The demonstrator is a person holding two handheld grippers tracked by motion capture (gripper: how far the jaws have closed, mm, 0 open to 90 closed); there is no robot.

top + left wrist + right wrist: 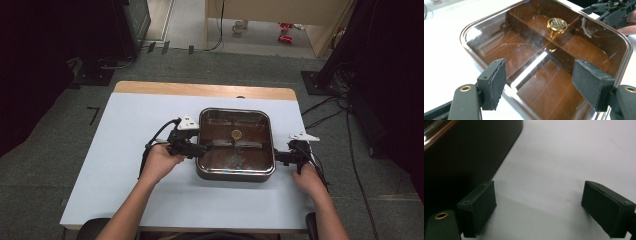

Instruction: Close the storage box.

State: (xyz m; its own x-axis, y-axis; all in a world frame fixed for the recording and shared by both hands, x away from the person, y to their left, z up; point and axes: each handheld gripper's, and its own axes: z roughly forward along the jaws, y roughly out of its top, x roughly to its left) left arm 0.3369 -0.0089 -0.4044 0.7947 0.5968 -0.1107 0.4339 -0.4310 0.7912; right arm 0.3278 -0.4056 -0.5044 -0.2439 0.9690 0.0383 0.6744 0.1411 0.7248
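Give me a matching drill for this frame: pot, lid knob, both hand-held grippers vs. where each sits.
Things:
1. square pot
2. gold lid knob
3. left hand-held gripper
4. right hand-held gripper

Places:
A. centre of the glass lid
B. open, over the pot's left edge
C. middle of the white table
D. open, beside the pot's right wall

Pairs: 1-C, 2-A, 3-B, 4-D

Grey carpet floor (45, 165), pale table (125, 150) with wooden far edge; dark curtains (30, 65) either side
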